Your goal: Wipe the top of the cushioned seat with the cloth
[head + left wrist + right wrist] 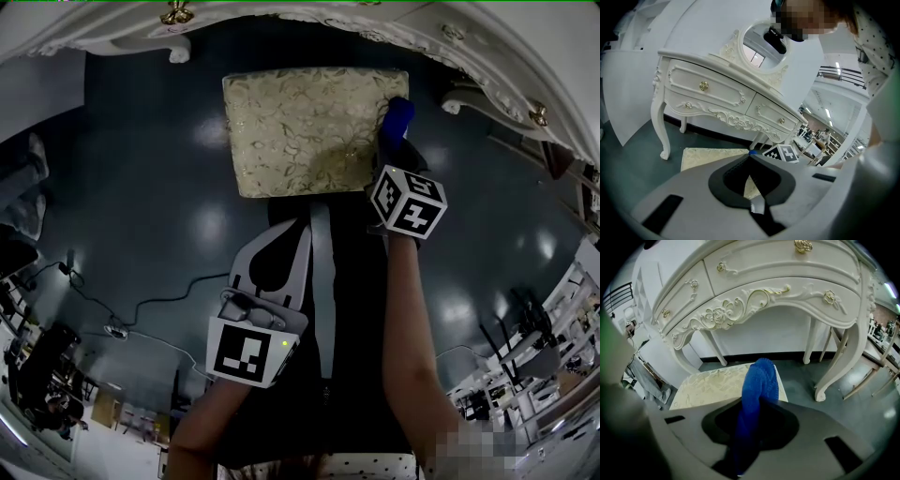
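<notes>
The cushioned seat (309, 129) is a square stool with a cream floral top, standing on the dark floor below the white dressing table; it also shows as the cream seat (719, 383) in the right gripper view. My right gripper (394, 141) is shut on a blue cloth (758, 390), whose bunched end (397, 117) hangs over the seat's right edge. My left gripper (281, 246) is held low and back, near my body, shut with nothing between its jaws. In the left gripper view the seat (710, 157) lies ahead.
A white carved dressing table (778, 291) with curved legs (843, 362) stands over and behind the seat. A cable (141, 309) runs across the dark floor at left. Clutter and furniture line the room's edges (42, 375).
</notes>
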`<state>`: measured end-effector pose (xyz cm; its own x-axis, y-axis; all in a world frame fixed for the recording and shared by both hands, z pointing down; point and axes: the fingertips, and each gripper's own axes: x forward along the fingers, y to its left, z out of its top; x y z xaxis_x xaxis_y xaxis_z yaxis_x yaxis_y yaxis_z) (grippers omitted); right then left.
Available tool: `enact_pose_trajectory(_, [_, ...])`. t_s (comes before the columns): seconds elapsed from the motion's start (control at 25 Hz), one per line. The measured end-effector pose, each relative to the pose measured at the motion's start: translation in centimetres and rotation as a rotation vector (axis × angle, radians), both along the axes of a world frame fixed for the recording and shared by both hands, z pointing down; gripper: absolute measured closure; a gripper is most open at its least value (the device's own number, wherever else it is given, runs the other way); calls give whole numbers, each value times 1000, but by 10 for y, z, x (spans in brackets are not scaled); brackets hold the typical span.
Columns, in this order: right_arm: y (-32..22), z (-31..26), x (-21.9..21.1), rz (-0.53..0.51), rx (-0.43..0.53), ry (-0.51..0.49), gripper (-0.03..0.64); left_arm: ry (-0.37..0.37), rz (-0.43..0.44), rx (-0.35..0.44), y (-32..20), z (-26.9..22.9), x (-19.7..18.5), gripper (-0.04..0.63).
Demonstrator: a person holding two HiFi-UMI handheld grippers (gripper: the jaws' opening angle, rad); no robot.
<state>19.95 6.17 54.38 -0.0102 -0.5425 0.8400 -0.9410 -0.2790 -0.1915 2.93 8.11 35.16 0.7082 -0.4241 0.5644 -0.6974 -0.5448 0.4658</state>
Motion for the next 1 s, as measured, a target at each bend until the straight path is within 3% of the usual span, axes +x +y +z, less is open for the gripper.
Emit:
enact_pose_trajectory(0.16, [-3, 0, -9, -4, 4, -1, 528, 10, -6, 32, -4, 0, -7, 598])
enact_pose_trajectory(1.0, [-19, -1, -76, -108, 13, -20, 528, -2, -63, 1, -7, 8, -48, 598])
